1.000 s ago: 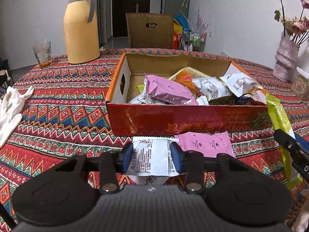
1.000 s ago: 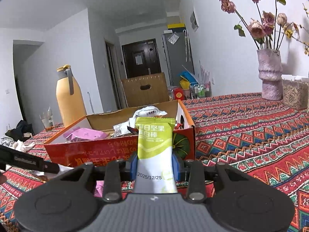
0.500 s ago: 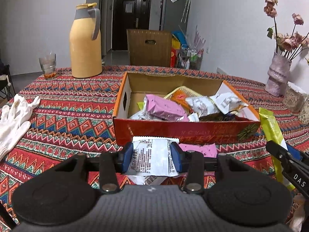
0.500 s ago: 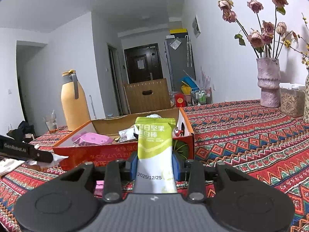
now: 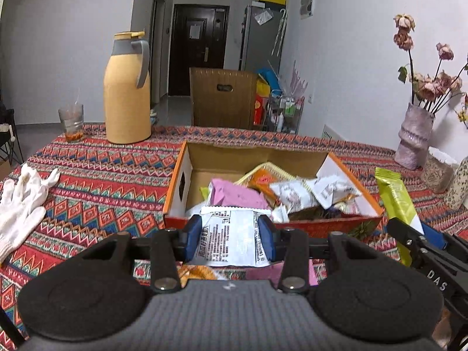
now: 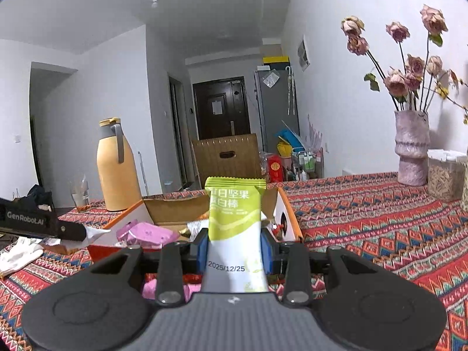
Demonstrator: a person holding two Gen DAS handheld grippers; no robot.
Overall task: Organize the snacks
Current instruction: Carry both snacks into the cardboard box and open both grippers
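Before the snack box [image 5: 321,228], the left gripper [image 5: 231,234] pinches a white packet [image 5: 231,239], the right gripper [image 6: 234,245] a green bar [image 6: 234,219].

White pkt [image 5: 231,235], green bar [image 6: 234,228] upright near box [image 5: 321,228].

The left gripper [image 5: 231,235] points forward and somewhat downward, its blue-padded jaws closed against the two side edges of a white snack packet [image 5: 231,238] held flat between them. The right gripper [image 6: 234,247], aimed closer to level, has its jaws pressed on the lower part of a green snack bar [image 6: 235,222] that stands upright between the pads. Seen from the left wrist camera, the right gripper sits just beside the left one, at its right; no hand or sleeve shows in either view.
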